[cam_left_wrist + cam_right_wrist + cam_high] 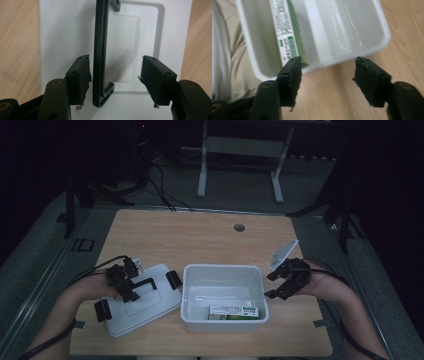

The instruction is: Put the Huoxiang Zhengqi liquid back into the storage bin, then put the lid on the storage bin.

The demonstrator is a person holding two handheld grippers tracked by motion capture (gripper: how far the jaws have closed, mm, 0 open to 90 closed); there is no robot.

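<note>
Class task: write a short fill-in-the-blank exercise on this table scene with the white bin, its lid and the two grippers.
1. The green and white box lies inside the white ____.
2. The lid lies flat on the table, on the bin's ____ side in the high view.
3. The left gripper hangs over the lid's black ____.
4. The right gripper's jaws hold ____.

Missing words: bin; left; handle; nothing

I see my left gripper (115, 75) with jaws parted over the white lid (65, 32); its black handle (100, 50) stands between them, touching the left pad, wooden table (17, 37) beneath.
</note>
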